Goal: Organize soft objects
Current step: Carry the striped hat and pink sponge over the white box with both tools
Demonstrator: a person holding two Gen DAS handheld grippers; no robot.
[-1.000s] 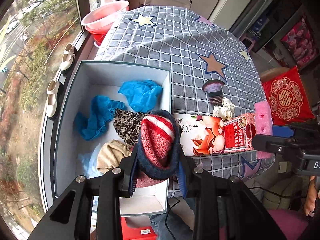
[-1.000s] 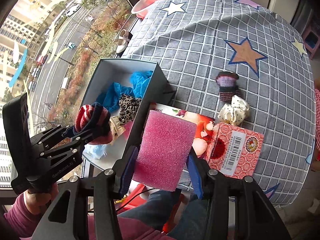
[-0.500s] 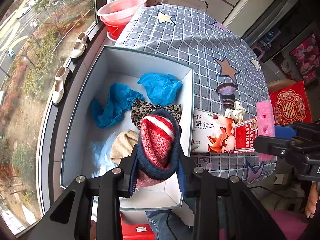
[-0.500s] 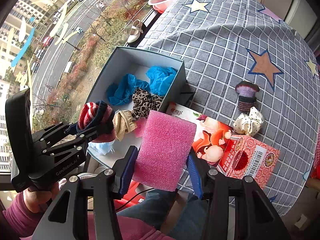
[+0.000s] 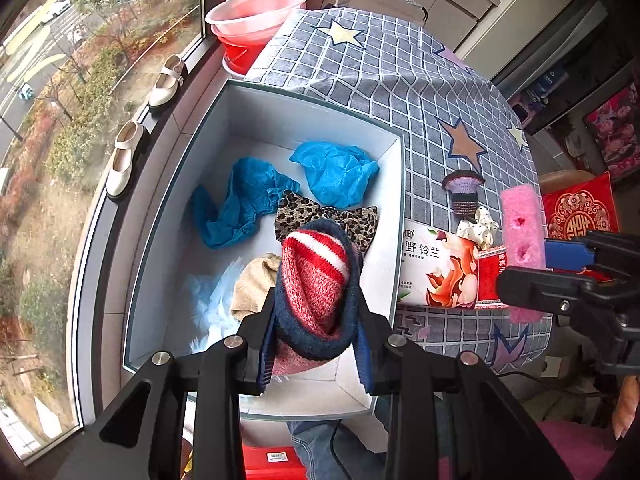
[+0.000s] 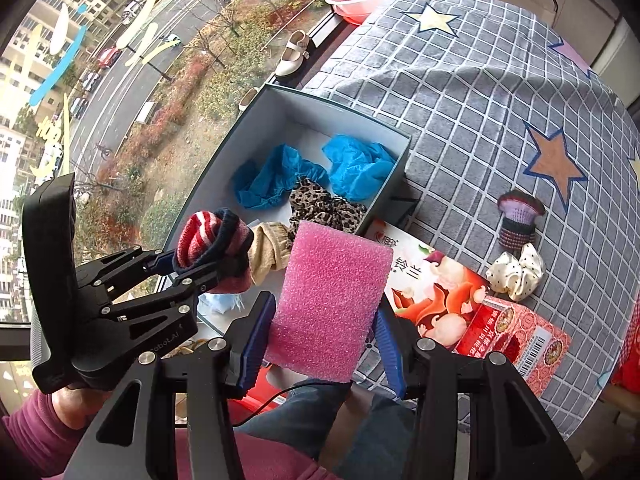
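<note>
My left gripper (image 5: 316, 344) is shut on a red, white and navy knitted hat (image 5: 316, 280) and holds it above the near end of the open white box (image 5: 256, 120). The box holds two blue cloths (image 5: 336, 172), a leopard-print bow (image 5: 320, 216), a beige cloth (image 5: 256, 284) and a pale blue fluffy piece (image 5: 212, 300). My right gripper (image 6: 324, 332) is shut on a pink sponge (image 6: 332, 296), held near the table's front edge, right of the box. The hat (image 6: 212, 240) and box (image 6: 280, 116) also show in the right wrist view.
On the grey checked tablecloth (image 5: 400, 80) lie a flowered flat packet (image 5: 436, 268), a red carton (image 6: 516, 336), a white dotted scrunchie (image 6: 520, 268) and a purple knitted piece (image 6: 518, 220). A pink basin (image 5: 256, 8) stands at the far edge. A window sill with white shoes (image 5: 120, 160) runs on the left.
Both grippers have drawn back and up with their loads; the box and table now show smaller and further away. The left gripper has shifted over the box's near end.
</note>
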